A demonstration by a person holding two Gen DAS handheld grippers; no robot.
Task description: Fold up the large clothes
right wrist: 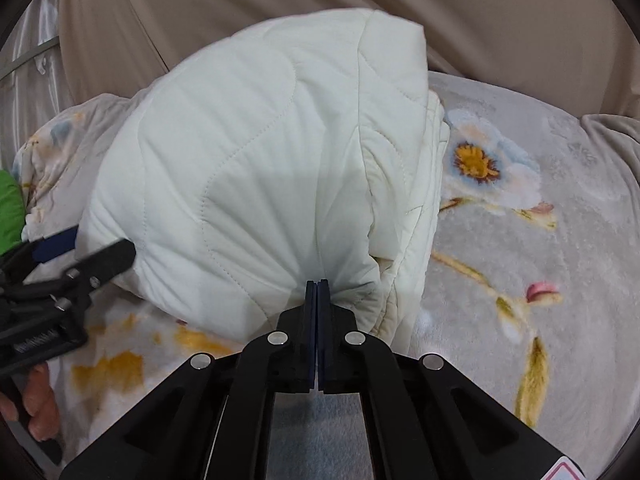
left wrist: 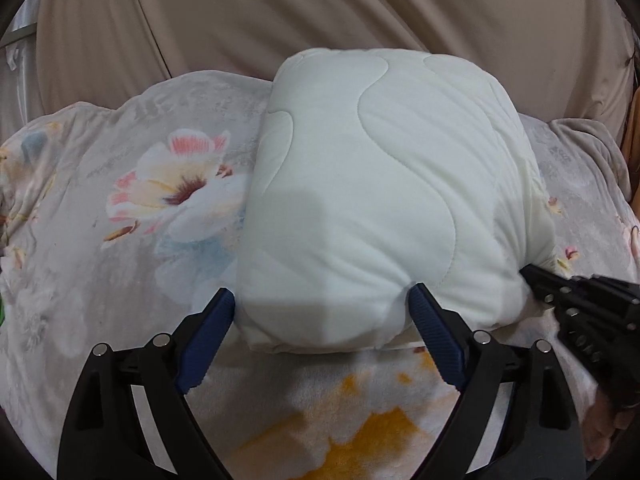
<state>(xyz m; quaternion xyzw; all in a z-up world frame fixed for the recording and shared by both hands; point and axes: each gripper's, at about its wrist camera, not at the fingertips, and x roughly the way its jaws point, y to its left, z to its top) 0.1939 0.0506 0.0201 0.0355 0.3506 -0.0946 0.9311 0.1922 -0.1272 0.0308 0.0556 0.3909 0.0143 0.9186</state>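
Note:
A folded white quilted garment [left wrist: 380,180] [right wrist: 260,160] sits as a thick puffy bundle on a floral blanket [left wrist: 120,240] [right wrist: 540,240]. My left gripper [left wrist: 320,296] [right wrist: 92,248] stands wide around the bundle's near-left end, its blue pads [left wrist: 420,300] pressing into the padding from both sides. My right gripper [right wrist: 317,284] [left wrist: 532,276] is shut on a pinch of fabric at the bundle's near-right edge, and creases radiate from that pinch. Several layered edges of the garment show on its right side in the right wrist view.
Beige draped fabric [left wrist: 280,12] [right wrist: 480,8] rises behind the blanket. A green item [right wrist: 10,208] peeks in at the left edge. A person's hands [right wrist: 40,412] [left wrist: 604,428] hold the gripper handles. Open blanket lies left and right of the bundle.

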